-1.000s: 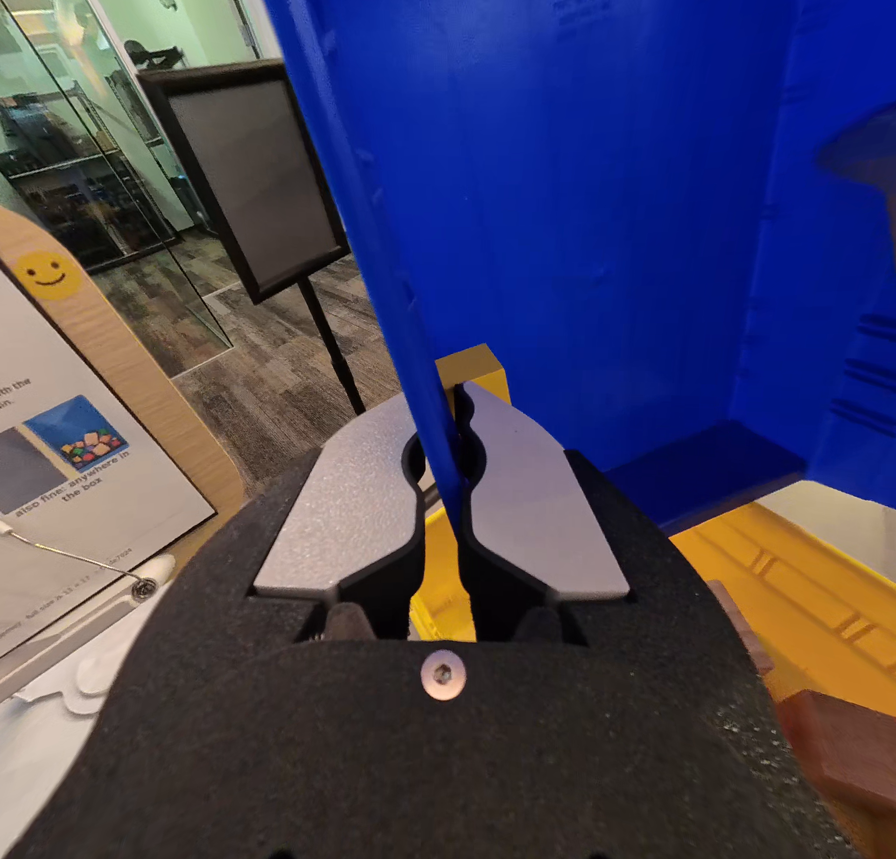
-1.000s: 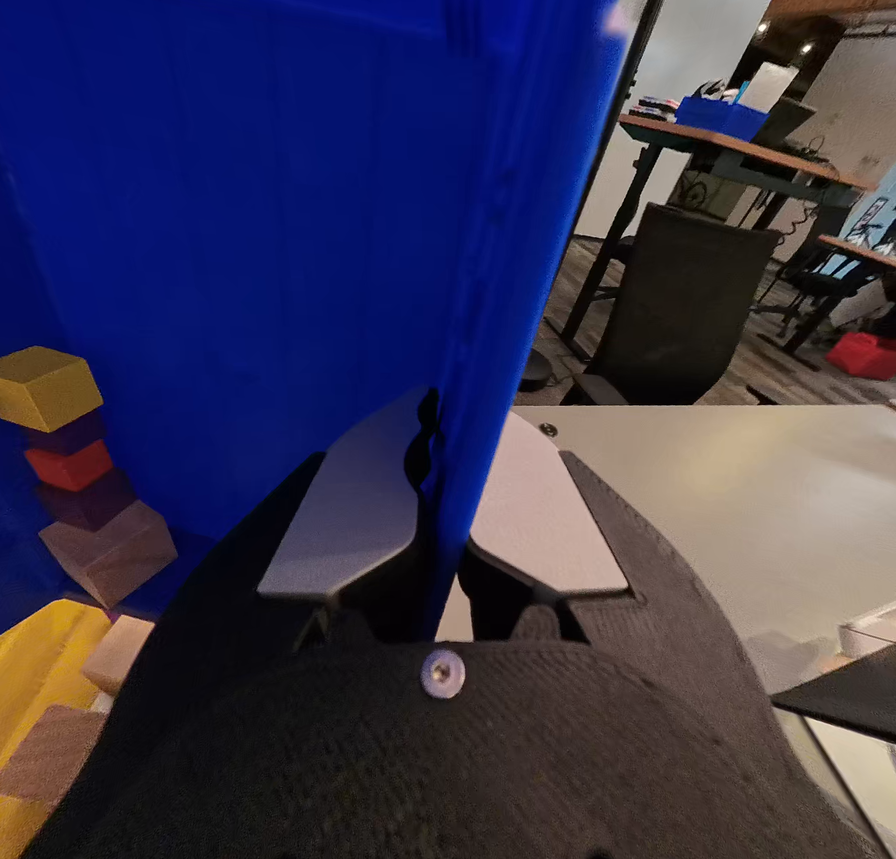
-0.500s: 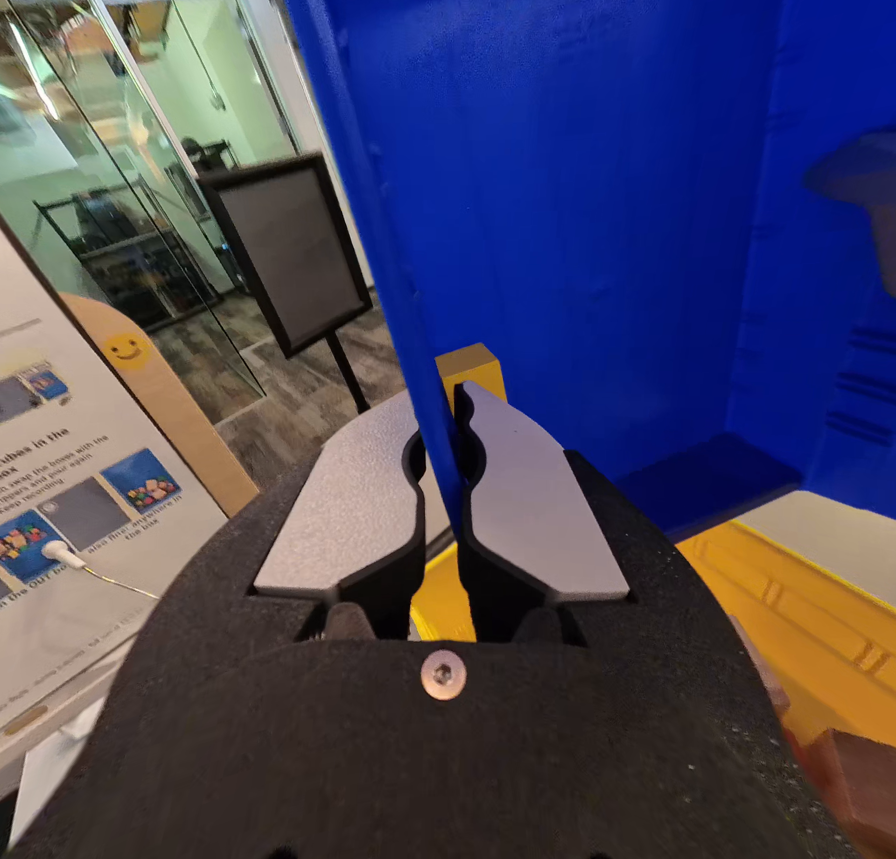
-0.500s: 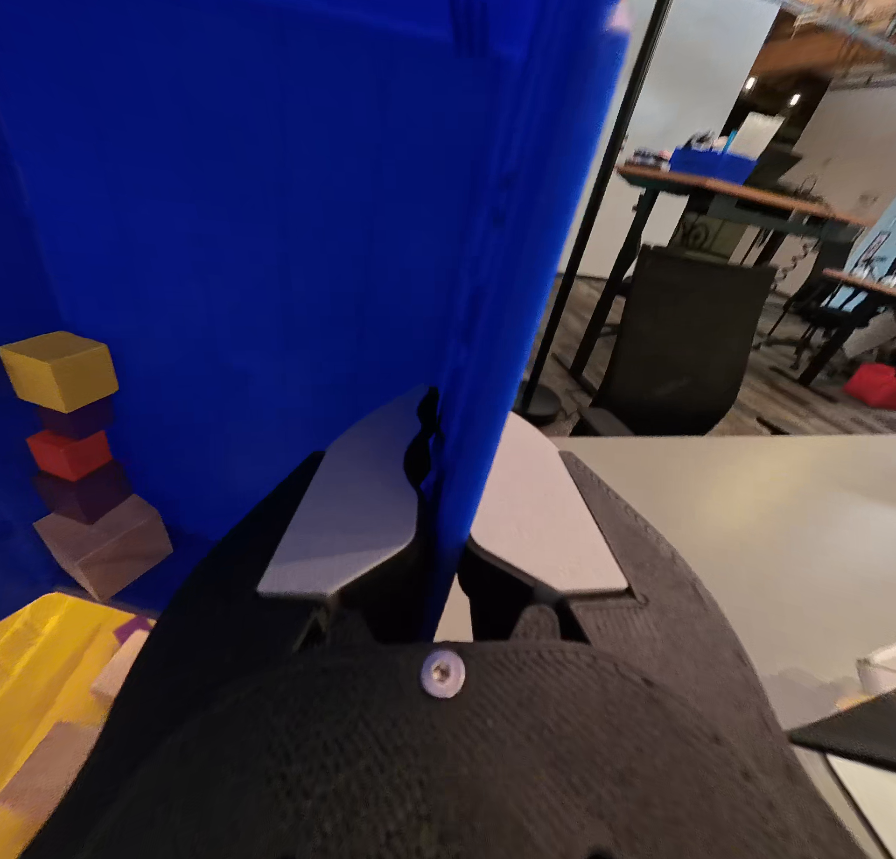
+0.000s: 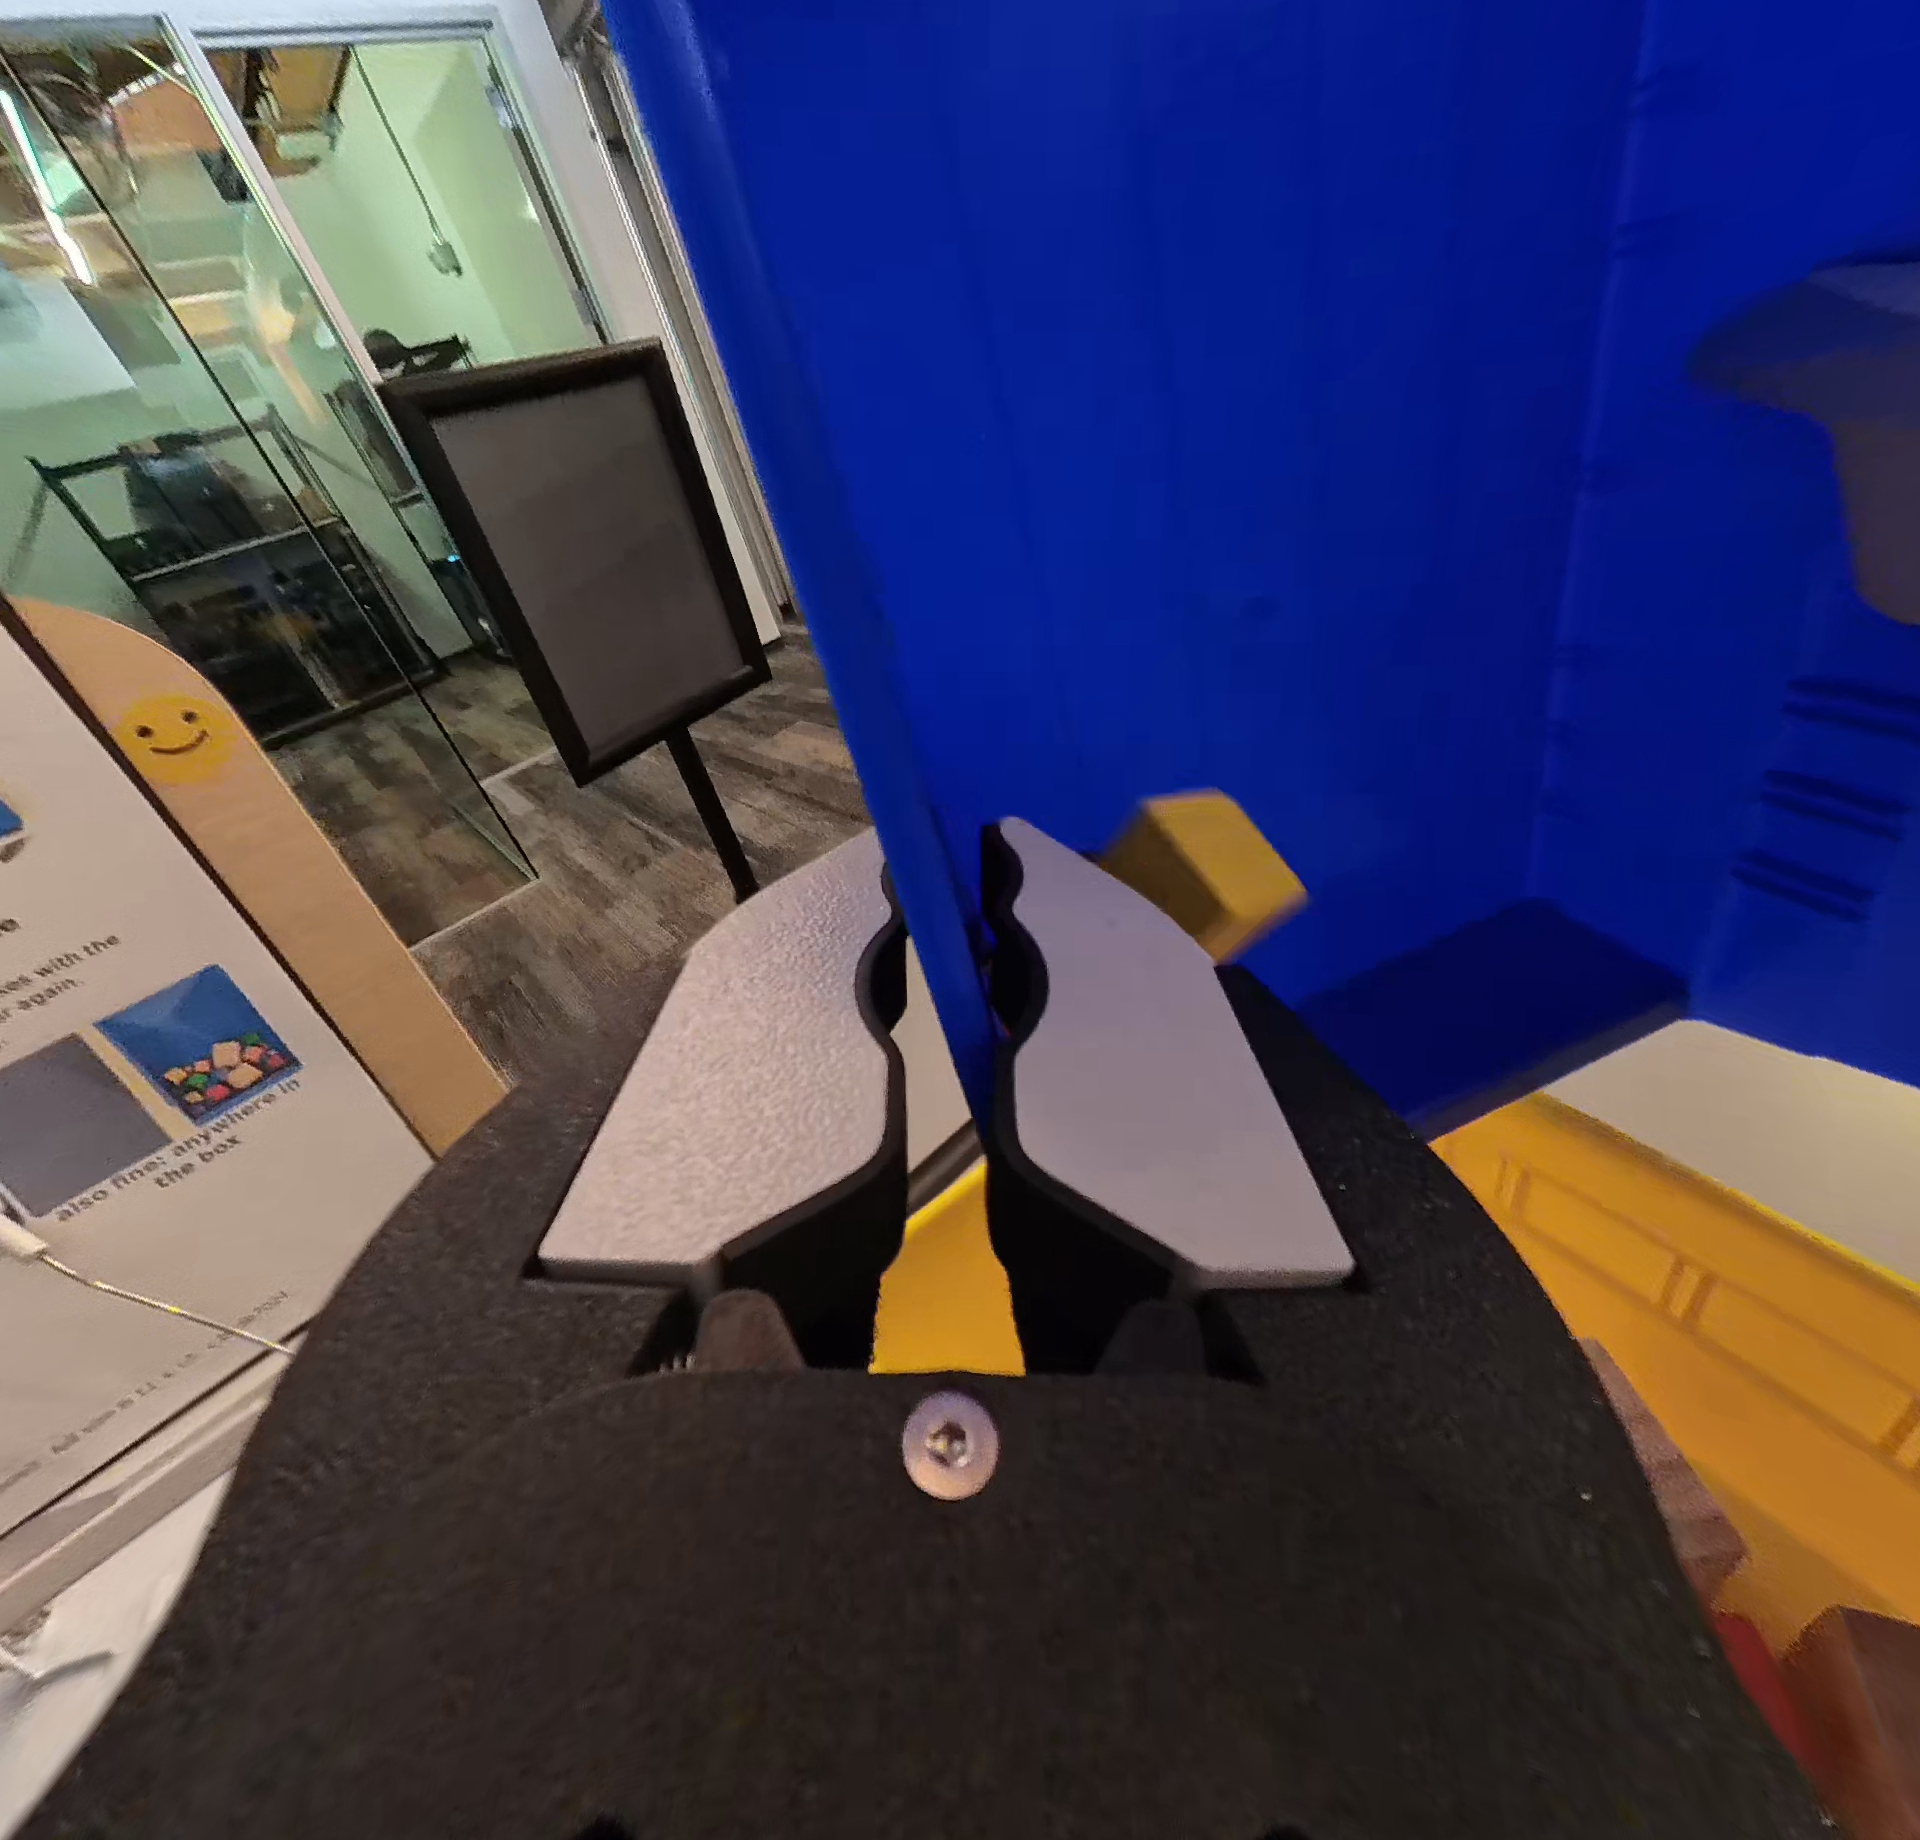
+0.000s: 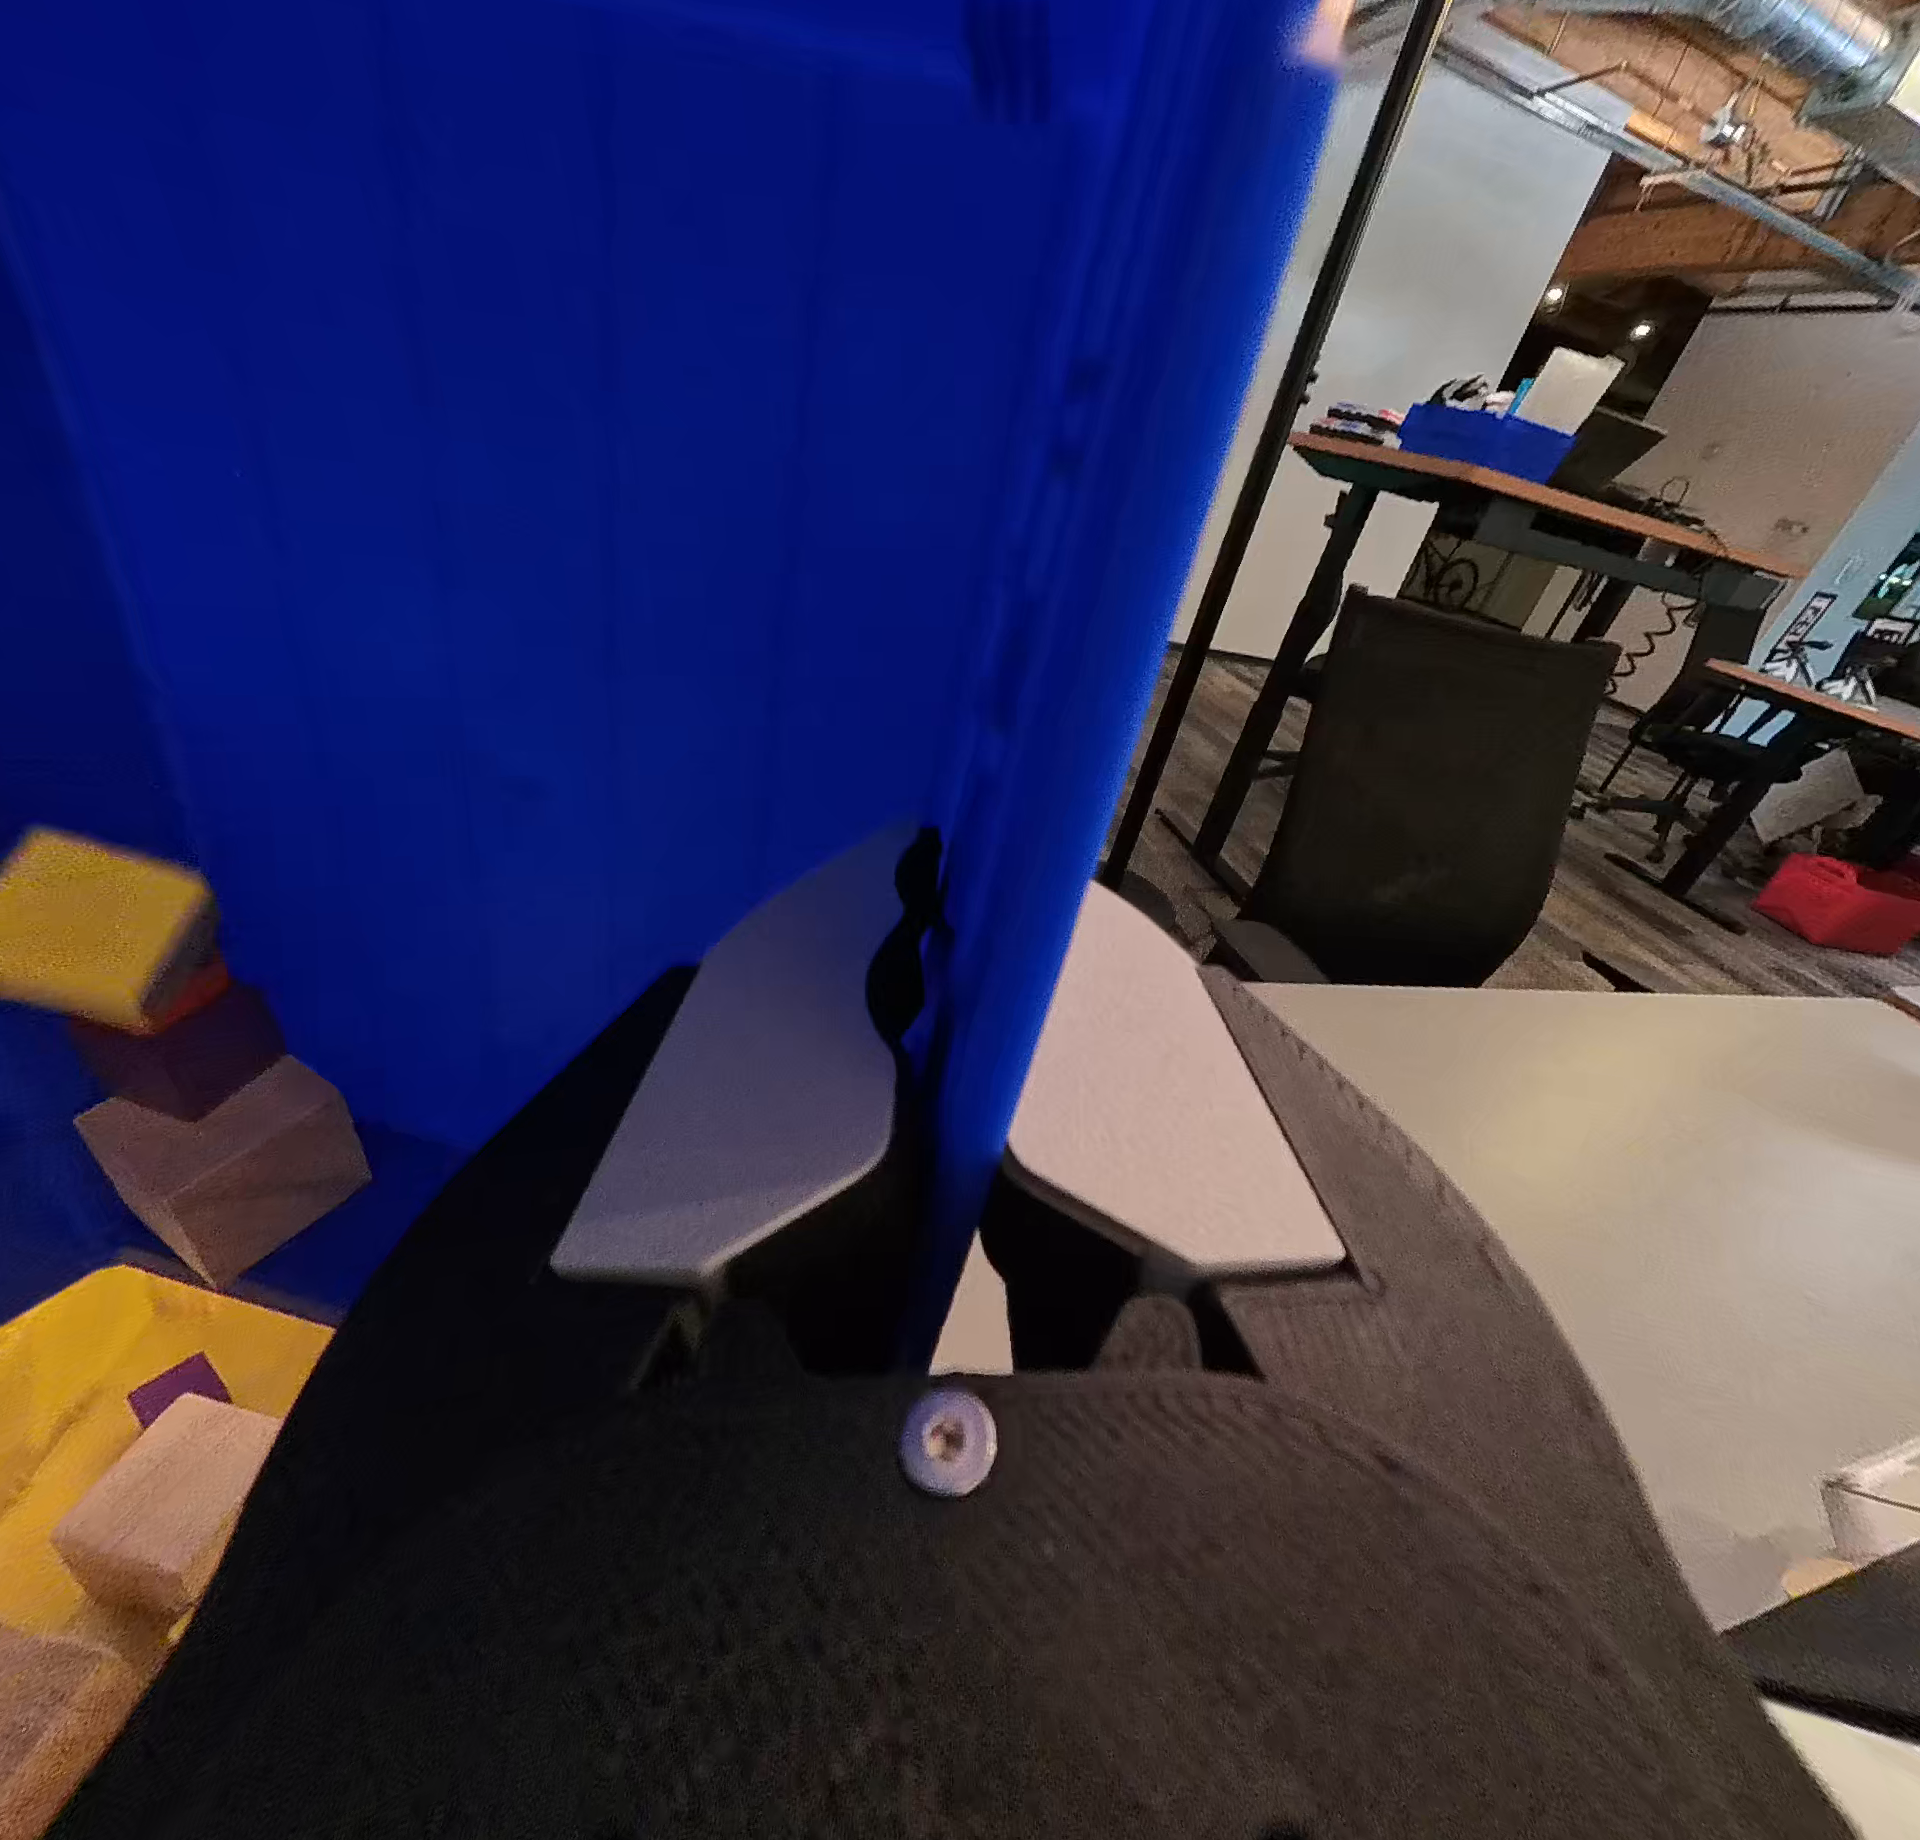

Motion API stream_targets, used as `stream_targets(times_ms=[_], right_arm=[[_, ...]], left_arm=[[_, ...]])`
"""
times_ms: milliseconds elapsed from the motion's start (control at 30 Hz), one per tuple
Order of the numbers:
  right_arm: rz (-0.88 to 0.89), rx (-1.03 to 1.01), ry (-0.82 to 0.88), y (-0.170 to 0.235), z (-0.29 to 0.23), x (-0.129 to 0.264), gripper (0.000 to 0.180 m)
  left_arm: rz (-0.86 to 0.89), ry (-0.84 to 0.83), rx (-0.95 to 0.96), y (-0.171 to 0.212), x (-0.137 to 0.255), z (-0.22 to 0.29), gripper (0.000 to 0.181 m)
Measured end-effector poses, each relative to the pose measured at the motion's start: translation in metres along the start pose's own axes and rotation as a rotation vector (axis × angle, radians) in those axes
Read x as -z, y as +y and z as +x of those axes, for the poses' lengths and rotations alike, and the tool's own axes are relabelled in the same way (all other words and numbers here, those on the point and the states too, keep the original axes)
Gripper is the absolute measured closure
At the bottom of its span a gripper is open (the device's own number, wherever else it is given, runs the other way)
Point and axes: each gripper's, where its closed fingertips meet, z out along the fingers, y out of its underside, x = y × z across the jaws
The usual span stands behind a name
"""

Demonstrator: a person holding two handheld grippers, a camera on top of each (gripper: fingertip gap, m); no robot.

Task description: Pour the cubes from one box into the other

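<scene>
The blue box [image 5: 1299, 388] is tipped up steeply over the yellow box [image 5: 1704, 1302]. My left gripper [image 5: 940, 855] is shut on the blue box's left wall. My right gripper [image 6: 940, 855] is shut on its right wall [image 6: 1101, 543]. A short stack of cubes clings to the blue box's inside corner: a blurred yellow cube [image 6: 99, 923] on top, red and purple cubes under it, and a brown cube [image 6: 223, 1162] at the bottom. The yellow cube also shows in the left wrist view [image 5: 1200, 871]. The yellow box [image 6: 94, 1375] below holds a pale wooden cube [image 6: 156, 1499] and a purple cube [image 6: 177, 1385].
A white table [image 6: 1621, 1219] lies to the right. An instruction board [image 5: 135, 1115] stands at the left of the table, with a black sign stand [image 5: 582, 564] and glass walls behind it. A dark office chair [image 6: 1423, 803] and desks stand beyond the table's far edge.
Both grippers have tipped the blue box up further. The yellow cube on top of the stack has started to slide off and is blurred.
</scene>
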Motion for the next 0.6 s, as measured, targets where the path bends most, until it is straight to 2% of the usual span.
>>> stream_targets(times_ms=[300,600], right_arm=[[0.035,0.033,0.016,-0.005,-0.002,0.001,0.174],[0.179,0.091,0.039,-0.026,-0.007,0.013,0.174]], left_arm=[[0.049,0.008,0.011,0.001,0.0,-0.002,0.169],[0.199,0.0,-0.001,-0.01,0.01,-0.006,0.167]])
